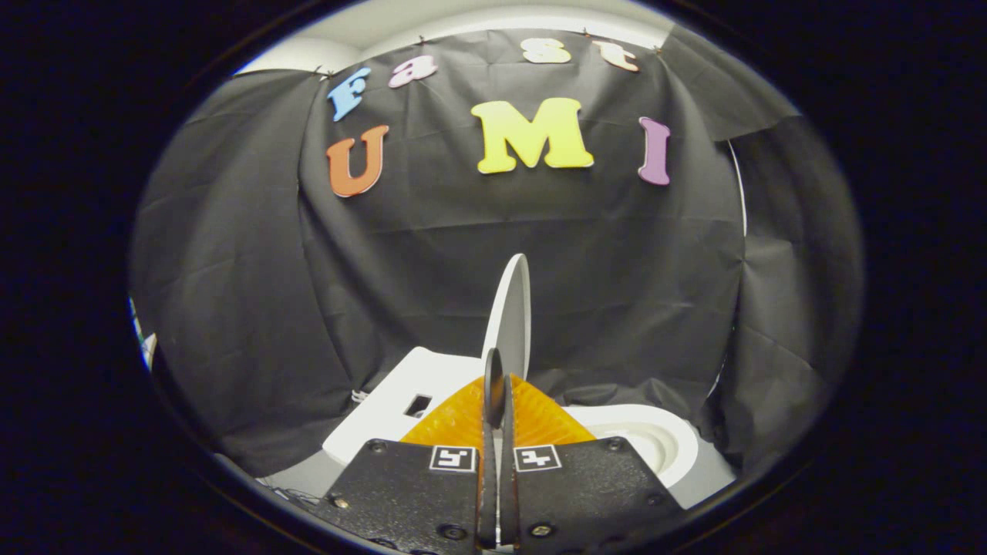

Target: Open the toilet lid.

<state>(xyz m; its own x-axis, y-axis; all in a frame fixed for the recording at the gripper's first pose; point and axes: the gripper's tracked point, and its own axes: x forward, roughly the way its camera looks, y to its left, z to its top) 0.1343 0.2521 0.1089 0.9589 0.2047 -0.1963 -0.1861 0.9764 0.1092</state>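
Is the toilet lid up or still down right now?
Up. The lid stands nearly upright beyond the tool, seen edge-on, with the bowl uncovered beside it. The tool's fingers are closed together, apparently gripping nothing.

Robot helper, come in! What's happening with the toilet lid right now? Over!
Gripper fingers closed together, tips at the lid's lower edge. Toilet lid standing upright, open. Bowl uncovered beside the fingers. Nothing in the way.

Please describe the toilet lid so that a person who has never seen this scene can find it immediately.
Start at the small white toilet model standing before the black cloth wall. The thin white oval toilet lid stands upright, edge-on, just beyond the gripper, whose jaws are closed together. Unlike the round white bowl lying low beside it, it rises tall and flat.
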